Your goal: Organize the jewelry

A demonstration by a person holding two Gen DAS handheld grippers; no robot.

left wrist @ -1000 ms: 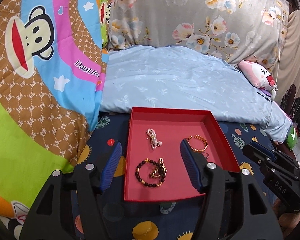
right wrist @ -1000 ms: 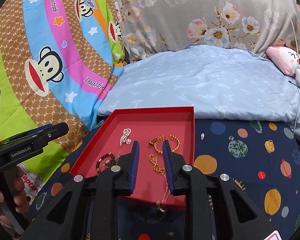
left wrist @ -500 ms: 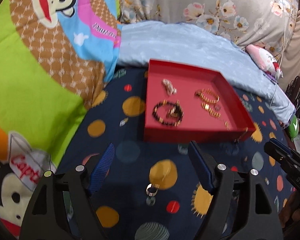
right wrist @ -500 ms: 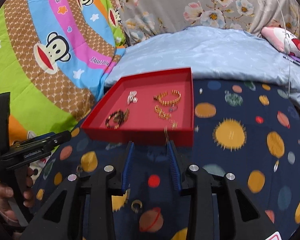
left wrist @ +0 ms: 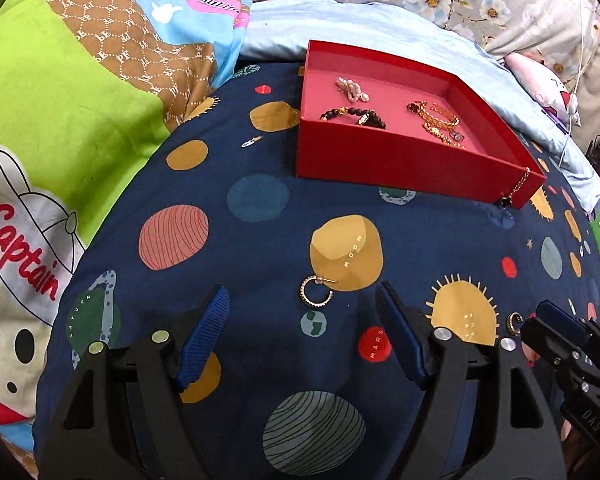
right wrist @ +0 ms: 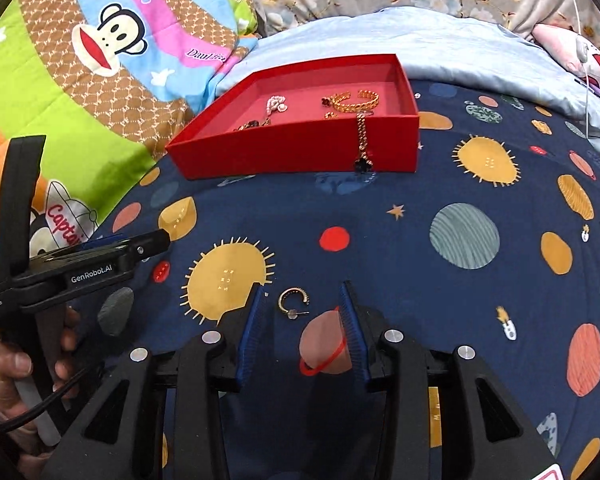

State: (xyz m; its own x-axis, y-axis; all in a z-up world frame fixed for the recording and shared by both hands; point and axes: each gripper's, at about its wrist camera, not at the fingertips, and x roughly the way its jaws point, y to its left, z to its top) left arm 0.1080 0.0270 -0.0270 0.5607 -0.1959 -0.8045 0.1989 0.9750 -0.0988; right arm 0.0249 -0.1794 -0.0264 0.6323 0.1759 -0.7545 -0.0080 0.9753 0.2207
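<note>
Hovering w/ both tongs: our left gripper (left wrist: 302,314) spread round a hoop earring (left wrist: 317,290), right gripper (right wrist: 302,312) opening round another earring (right wrist: 293,301), neither pinching.

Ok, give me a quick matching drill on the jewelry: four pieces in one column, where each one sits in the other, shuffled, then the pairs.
1. hoop earring
2. gold chain
3. dark bead bracelet
4. small hoop earring

A. inside the red tray
B. on the bedspread between the right gripper's jaws
C. draped over the tray wall
D. on the bedspread ahead of the left gripper

Pairs: 1-D, 2-C, 3-A, 4-B
</note>
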